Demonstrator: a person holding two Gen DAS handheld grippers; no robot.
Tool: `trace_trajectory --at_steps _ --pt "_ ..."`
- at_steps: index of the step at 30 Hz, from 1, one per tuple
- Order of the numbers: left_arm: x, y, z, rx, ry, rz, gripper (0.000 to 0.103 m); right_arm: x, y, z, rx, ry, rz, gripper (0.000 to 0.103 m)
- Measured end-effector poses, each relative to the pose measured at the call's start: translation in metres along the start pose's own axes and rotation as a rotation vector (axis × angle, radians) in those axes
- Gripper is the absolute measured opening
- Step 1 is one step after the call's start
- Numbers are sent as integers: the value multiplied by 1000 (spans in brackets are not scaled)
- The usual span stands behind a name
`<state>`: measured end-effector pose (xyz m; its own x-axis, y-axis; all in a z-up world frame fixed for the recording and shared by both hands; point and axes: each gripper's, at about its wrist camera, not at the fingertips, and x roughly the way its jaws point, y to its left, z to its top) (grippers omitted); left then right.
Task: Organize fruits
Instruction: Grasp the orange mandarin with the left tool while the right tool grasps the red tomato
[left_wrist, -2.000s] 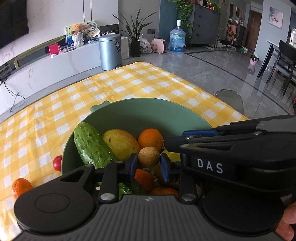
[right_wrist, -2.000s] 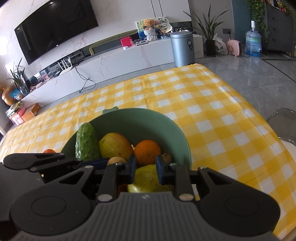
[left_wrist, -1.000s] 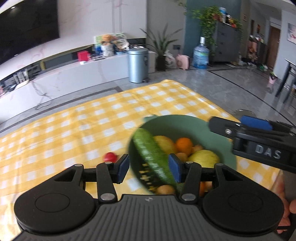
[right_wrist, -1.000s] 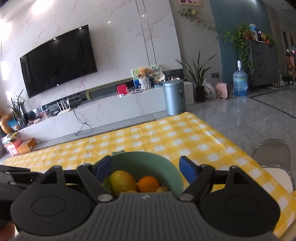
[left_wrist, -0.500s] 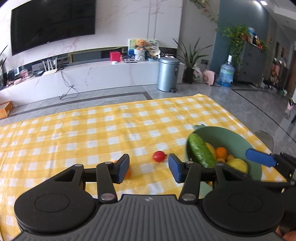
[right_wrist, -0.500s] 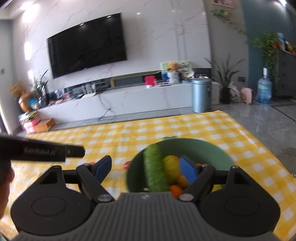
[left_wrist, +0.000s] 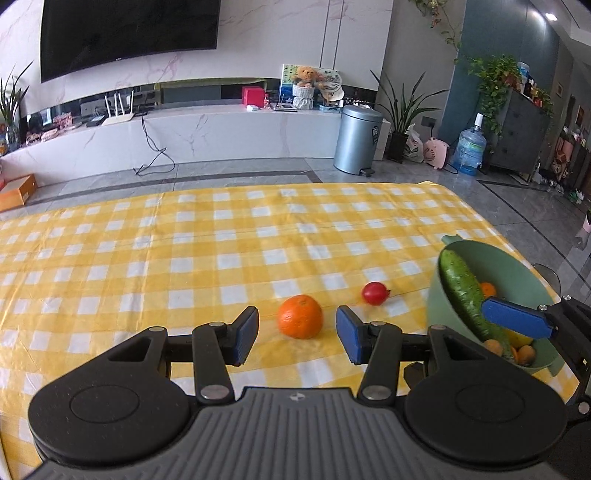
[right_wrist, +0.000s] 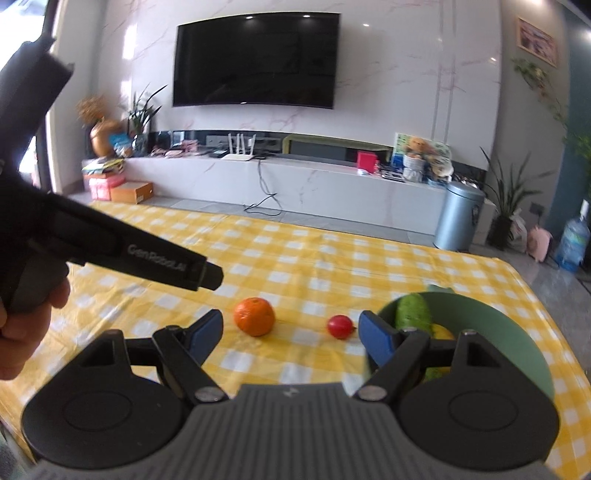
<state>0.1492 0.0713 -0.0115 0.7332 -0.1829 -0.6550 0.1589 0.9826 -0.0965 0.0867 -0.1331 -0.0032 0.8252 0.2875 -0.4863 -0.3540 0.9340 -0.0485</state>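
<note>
An orange (left_wrist: 300, 316) lies on the yellow checked tablecloth, framed between the fingers of my open, empty left gripper (left_wrist: 297, 336) but apart from them. A small red tomato (left_wrist: 375, 293) lies to its right. A green bowl (left_wrist: 526, 280) at the right holds a cucumber (left_wrist: 465, 291) and several other fruits. In the right wrist view my right gripper (right_wrist: 290, 339) is open and empty, above the table; the orange (right_wrist: 255, 316), the tomato (right_wrist: 340, 326) and the bowl (right_wrist: 517, 332) lie beyond it. One right finger (left_wrist: 515, 317) shows over the bowl.
The left gripper's body (right_wrist: 110, 247) and the hand holding it fill the left of the right wrist view. The table's far edge (left_wrist: 295, 186) drops to a tiled floor. A grey bin (left_wrist: 356, 138) and a white TV console stand beyond.
Both grippers have pulled back from the bowl and opened, leaving their fruit in it. The left gripper has swung left, so the orange on the cloth now sits between its fingers.
</note>
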Motion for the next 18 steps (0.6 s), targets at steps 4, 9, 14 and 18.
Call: trace_trajectory --at_steps 4,9,14,18 --pt "7 12 -4 -15 8 0 57 12 8 -1 -28 22 5 76" --pt "14 28 -9 -71 17 -20 57 29 16 -2 -56 58 13 68" --pt "24 40 -13 -120 40 -43 57 41 21 -6 -89 84 16 60" --pt "31 43 -16 -125 54 -62 56 54 24 -8 -104 105 22 54"
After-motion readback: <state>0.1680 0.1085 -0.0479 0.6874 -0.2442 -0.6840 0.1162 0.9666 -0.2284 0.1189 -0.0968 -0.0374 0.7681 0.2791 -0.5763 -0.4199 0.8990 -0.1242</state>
